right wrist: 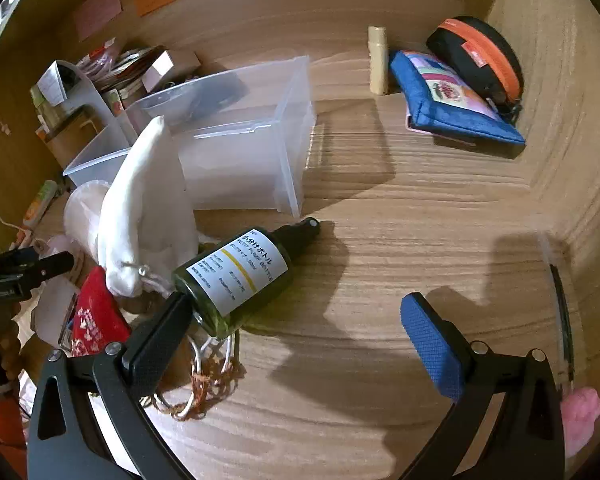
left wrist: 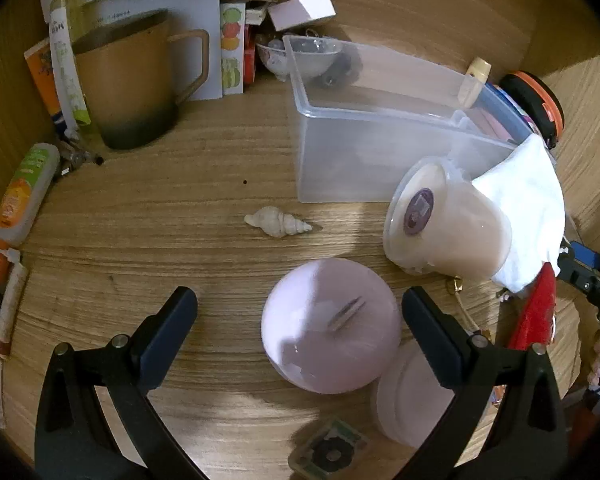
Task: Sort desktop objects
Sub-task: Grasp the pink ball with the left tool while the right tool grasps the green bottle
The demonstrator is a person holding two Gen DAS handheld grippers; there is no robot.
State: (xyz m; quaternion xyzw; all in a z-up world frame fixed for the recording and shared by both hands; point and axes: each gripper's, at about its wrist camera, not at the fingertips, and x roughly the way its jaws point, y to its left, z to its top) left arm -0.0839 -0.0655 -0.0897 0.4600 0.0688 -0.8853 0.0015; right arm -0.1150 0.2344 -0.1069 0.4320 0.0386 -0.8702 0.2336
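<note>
In the left wrist view my left gripper (left wrist: 300, 300) stands open over the wooden desk. A pale pink ball (left wrist: 331, 325) lies between its fingers, nearer the right one, untouched. A small white seashell (left wrist: 278, 221) lies just beyond. A clear plastic bin (left wrist: 364, 128) stands behind, with a tilted lidded cup (left wrist: 444, 224) and a white cloth pouch (left wrist: 528, 200) at its right. In the right wrist view my right gripper (right wrist: 296, 304) is open. A dark green pump bottle (right wrist: 244, 272) lies by its left finger (right wrist: 164, 336). The clear plastic bin (right wrist: 240, 152) stands further back.
A brown mug (left wrist: 136, 80), tubes and paper boxes crowd the back left. A blue pouch (right wrist: 452, 100), an orange-rimmed black case (right wrist: 480, 56) and a cream tube (right wrist: 378, 60) sit at the back right. A red bag (right wrist: 96, 316) and a string of rings (right wrist: 204, 380) lie near the bottle.
</note>
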